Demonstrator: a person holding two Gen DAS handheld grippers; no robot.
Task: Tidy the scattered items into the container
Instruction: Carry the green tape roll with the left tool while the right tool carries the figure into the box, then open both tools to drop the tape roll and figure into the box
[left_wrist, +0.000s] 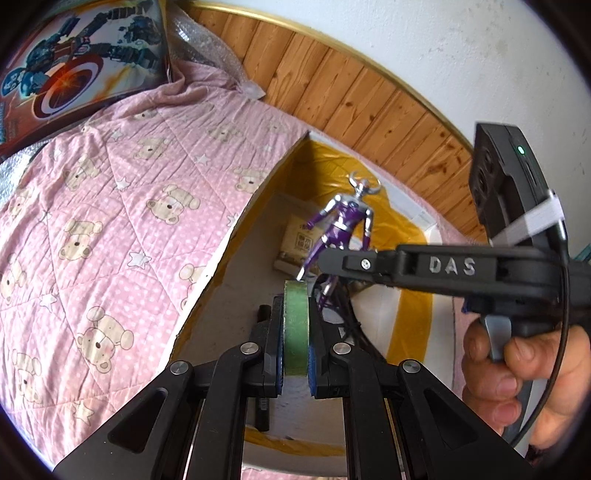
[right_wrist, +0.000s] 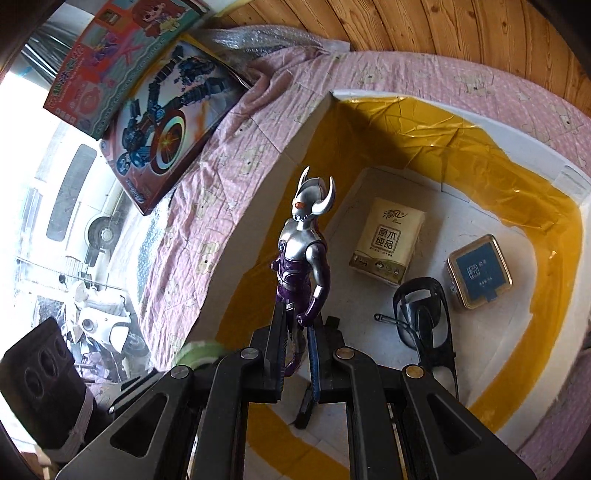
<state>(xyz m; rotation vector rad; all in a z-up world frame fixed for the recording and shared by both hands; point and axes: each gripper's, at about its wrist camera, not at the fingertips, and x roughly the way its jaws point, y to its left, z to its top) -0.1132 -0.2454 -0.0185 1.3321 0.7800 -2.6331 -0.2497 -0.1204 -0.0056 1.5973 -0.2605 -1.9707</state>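
Note:
My left gripper (left_wrist: 295, 314) is shut on a green tape roll (left_wrist: 295, 325), held on edge over the white foam box (left_wrist: 258, 192) taped with yellow. My right gripper (right_wrist: 297, 332) is shut on the legs of a silver and purple horned action figure (right_wrist: 304, 251), held upright above the box (right_wrist: 569, 184). In the left wrist view the figure (left_wrist: 341, 221) and the right gripper's body come in from the right. The tape roll shows blurred at the lower left of the right wrist view (right_wrist: 197, 352).
Inside the box lie a tissue pack (right_wrist: 388, 240), a blue square tin (right_wrist: 480, 271), black goggles (right_wrist: 424, 314) and a black marker (left_wrist: 263, 406). The box sits on a pink bear quilt (left_wrist: 110, 221). Toy boxes (right_wrist: 166, 122) lean at the bed's far end. A wooden wall panel (left_wrist: 369, 99) is behind.

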